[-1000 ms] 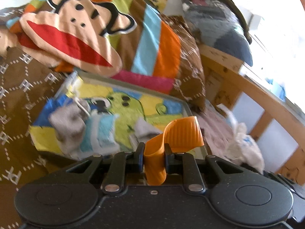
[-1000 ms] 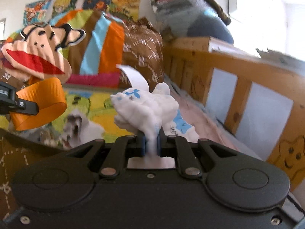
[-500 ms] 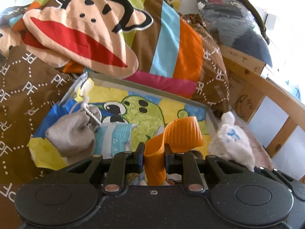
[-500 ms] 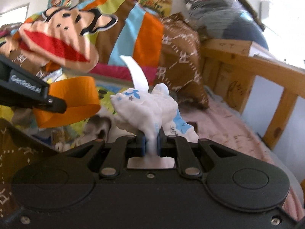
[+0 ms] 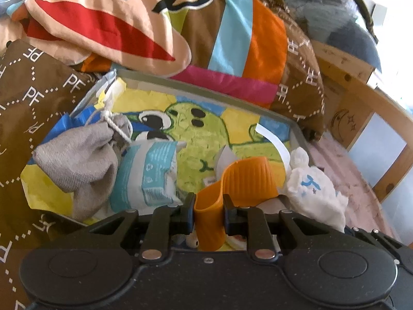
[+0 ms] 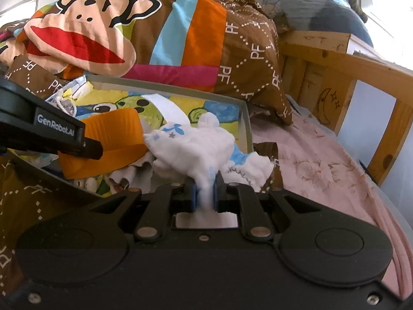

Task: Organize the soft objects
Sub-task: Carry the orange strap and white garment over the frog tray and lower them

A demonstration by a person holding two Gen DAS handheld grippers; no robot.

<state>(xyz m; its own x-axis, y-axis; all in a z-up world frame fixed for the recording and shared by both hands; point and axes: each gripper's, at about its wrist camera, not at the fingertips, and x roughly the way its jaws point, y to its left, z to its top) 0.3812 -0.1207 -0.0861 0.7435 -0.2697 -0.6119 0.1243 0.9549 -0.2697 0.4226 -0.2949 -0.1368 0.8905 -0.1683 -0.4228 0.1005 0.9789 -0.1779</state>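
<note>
My left gripper is shut on an orange ribbed soft cup and holds it over the near edge of a grey tray lined with a green cartoon picture. My right gripper is shut on a white plush with blue marks, held at the tray's right near corner; the plush also shows in the left wrist view. The orange cup and the left gripper's finger show at the left of the right wrist view. A grey sock pouch and a light blue and white cloth lie in the tray.
A striped monkey-face blanket is piled behind the tray. Brown patterned bedding lies to the left. A wooden bed rail runs along the right, with pink sheet beside the tray. A grey bundle sits on the rail.
Both grippers have moved forward and down towards the tray with their objects still held. The plush has come from the bed's right side to the tray's right corner.
</note>
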